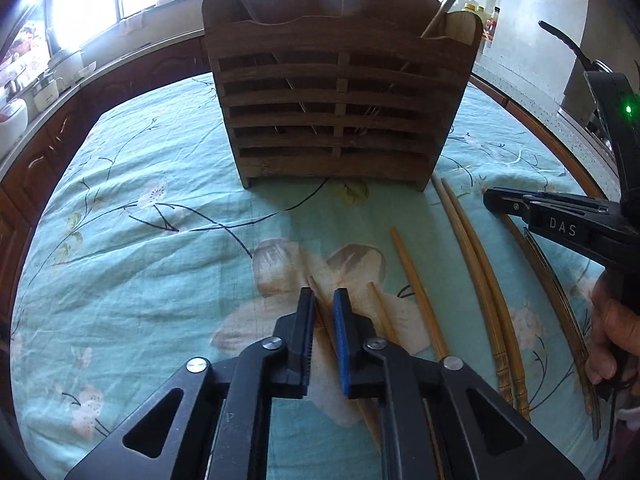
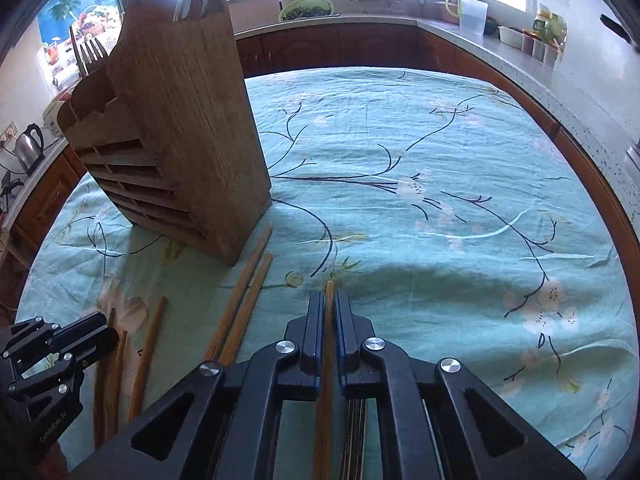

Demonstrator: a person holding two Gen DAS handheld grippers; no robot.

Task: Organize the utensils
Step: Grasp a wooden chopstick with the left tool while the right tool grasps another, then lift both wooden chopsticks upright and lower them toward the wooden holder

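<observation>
A slatted wooden utensil holder (image 1: pixel 336 120) (image 2: pixel 180 140) stands upright on the teal cloth, with a fork (image 2: pixel 90 54) and other handles sticking out of it. Several loose chopsticks lie in front of it. My left gripper (image 1: pixel 323 294) (image 2: pixel 106 332) points down at the cloth, shut on a light chopstick (image 1: pixel 320 308) that crosses slantwise between its pads. Another light chopstick (image 1: pixel 416 288) and a longer pair (image 1: pixel 484 280) (image 2: pixel 240 304) lie to its right. My right gripper (image 2: pixel 329 296) (image 1: pixel 496 200) is shut on a brown chopstick (image 2: pixel 328 328); a dark one (image 2: pixel 354 432) lies under it.
The floral teal tablecloth (image 2: pixel 440 200) covers the whole table. Brown cabinets and a grey counter (image 2: pixel 592 92) ring it, with a kettle (image 2: pixel 28 146) at left and a pitcher (image 2: pixel 472 12) at the back. A person's hand (image 1: pixel 608 340) holds the right gripper's handle.
</observation>
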